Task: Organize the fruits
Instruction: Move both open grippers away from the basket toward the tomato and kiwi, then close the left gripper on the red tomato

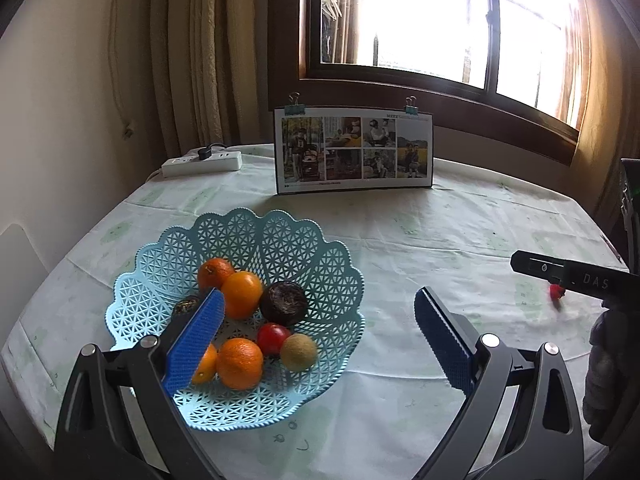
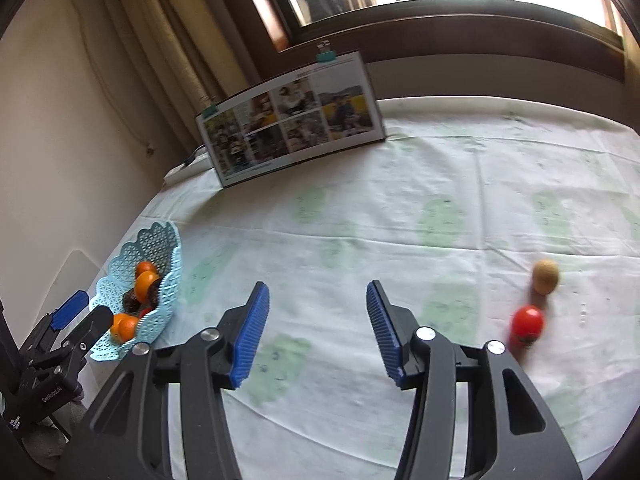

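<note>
A pale blue lattice basket (image 1: 280, 240) (image 2: 160, 248) sits on the table and holds several oranges (image 1: 241, 294), a dark round fruit (image 1: 284, 303), a red tomato (image 1: 273, 338) and a brown kiwi (image 1: 299, 351). My left gripper (image 1: 320, 312) hangs open above the basket's near right side, with nothing between its blue pads. My right gripper (image 2: 316, 304) is open over bare cloth. To its right, a red tomato (image 2: 527, 322) and a brown kiwi (image 2: 545, 276) lie on the table. In the left wrist view the right gripper's black body covers most of that tomato (image 1: 556, 292).
A photo board (image 1: 354, 149) (image 2: 292, 120) with binder clips stands at the back of the table. A white power strip (image 1: 202, 163) lies at the back left. Curtains and a window are behind. The cloth-covered table (image 1: 440, 220) runs wide between basket and loose fruit.
</note>
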`<state>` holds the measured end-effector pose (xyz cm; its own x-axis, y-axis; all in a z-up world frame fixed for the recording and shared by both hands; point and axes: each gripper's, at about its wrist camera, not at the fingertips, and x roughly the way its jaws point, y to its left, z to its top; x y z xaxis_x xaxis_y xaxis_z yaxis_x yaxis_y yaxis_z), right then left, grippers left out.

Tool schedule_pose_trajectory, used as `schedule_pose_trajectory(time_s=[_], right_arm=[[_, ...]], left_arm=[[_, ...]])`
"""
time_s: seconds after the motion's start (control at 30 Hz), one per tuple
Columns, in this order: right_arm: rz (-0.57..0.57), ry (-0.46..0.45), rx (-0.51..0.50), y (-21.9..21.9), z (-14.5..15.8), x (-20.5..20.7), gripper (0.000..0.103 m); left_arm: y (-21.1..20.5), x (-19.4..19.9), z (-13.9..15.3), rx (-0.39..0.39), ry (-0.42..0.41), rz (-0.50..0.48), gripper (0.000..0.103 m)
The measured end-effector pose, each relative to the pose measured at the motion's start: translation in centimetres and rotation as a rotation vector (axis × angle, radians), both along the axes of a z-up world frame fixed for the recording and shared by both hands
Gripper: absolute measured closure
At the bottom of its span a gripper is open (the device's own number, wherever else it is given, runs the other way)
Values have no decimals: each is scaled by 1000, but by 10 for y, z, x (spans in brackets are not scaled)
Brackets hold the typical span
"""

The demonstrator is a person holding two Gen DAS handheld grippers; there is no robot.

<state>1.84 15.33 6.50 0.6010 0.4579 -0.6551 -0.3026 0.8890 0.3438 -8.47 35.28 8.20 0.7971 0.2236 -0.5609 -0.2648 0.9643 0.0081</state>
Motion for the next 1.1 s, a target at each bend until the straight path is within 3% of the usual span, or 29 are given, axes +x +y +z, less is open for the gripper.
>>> schedule_pose_trajectory(time_s=[0.63,1.1], right_arm=[[-341,6,-43,-168,-15,8,47],[-376,29,-13,-196,-31,8,47]], left_arm=[[-106,54,-5,69,51,-237,6],[-197,103,-34,75,145,-446,6]])
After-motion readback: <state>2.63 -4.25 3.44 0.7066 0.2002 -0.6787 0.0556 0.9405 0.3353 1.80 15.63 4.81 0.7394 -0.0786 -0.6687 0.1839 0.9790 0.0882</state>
